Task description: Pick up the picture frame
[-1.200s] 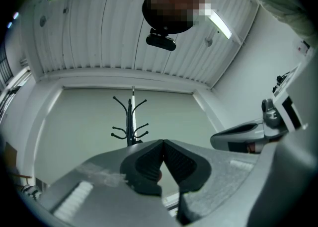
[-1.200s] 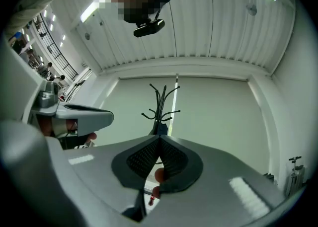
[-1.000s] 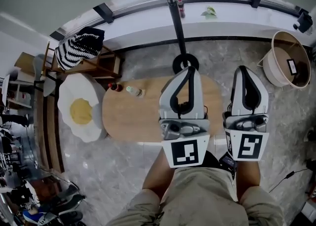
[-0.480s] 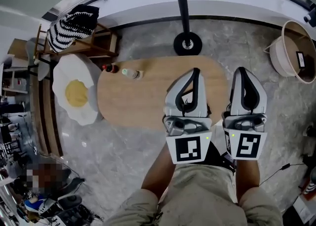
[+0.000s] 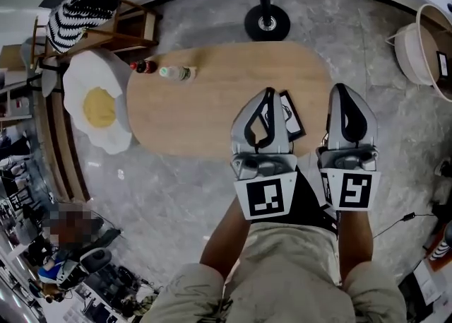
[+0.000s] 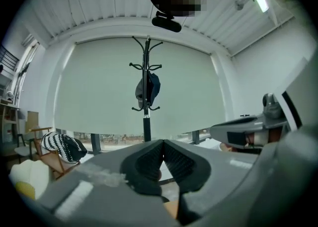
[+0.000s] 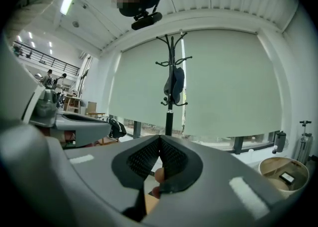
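The picture frame is a small dark rectangle with a pale rim. It lies flat near the front right edge of the oval wooden table, and my left gripper hides part of it. My left gripper hovers over that edge with its jaws shut and empty, just left of the frame. My right gripper hangs beside the table's right end, shut and empty too. In the left gripper view the pads meet with nothing between them. The same holds for the pads in the right gripper view. The frame shows in neither gripper view.
Two small bottles lie at the table's far left. An egg-shaped cushion and a chair with a striped bag stand to the left. The coat rack base sits beyond the table. A round basket stands at the right.
Both grippers have sunk toward the table, still shut. The head view has tipped down, and the picture frame has come into sight between the grippers.
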Demonstrator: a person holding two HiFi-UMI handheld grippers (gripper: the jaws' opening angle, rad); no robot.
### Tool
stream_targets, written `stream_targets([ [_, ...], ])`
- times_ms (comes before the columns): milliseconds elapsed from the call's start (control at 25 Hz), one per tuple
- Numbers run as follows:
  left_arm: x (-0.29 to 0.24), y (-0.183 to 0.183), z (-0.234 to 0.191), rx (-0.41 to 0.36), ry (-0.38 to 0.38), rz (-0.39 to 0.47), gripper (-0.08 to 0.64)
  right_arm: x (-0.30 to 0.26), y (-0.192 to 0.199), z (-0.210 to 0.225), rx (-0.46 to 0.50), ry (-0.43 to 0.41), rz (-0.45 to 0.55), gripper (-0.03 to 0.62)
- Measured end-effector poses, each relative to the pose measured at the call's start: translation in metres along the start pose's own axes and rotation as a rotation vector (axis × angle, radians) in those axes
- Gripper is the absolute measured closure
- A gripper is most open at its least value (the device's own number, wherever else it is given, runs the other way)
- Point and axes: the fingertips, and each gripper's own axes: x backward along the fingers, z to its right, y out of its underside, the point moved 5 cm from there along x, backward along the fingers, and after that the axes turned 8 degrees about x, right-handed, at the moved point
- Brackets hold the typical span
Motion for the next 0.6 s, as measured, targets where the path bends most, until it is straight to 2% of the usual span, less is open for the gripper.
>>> stream_targets([
  [200,0.000,0.050,-0.009,0.048,-0.039,-0.076,0.555,-0.004,0.049,-0.017,-0.032,-0.047,-0.079,0.591],
  [400,0.003,0.108,-0.012,0.084,-0.068,-0.189,0.555,-0.014,0.108,-0.040,0.018,-0.149,-0.197,0.591],
  [600,0.008,0.168,-0.020,0.129,-0.110,-0.321,0.555,-0.016,0.167,-0.056,-0.066,-0.180,-0.329,0.591],
])
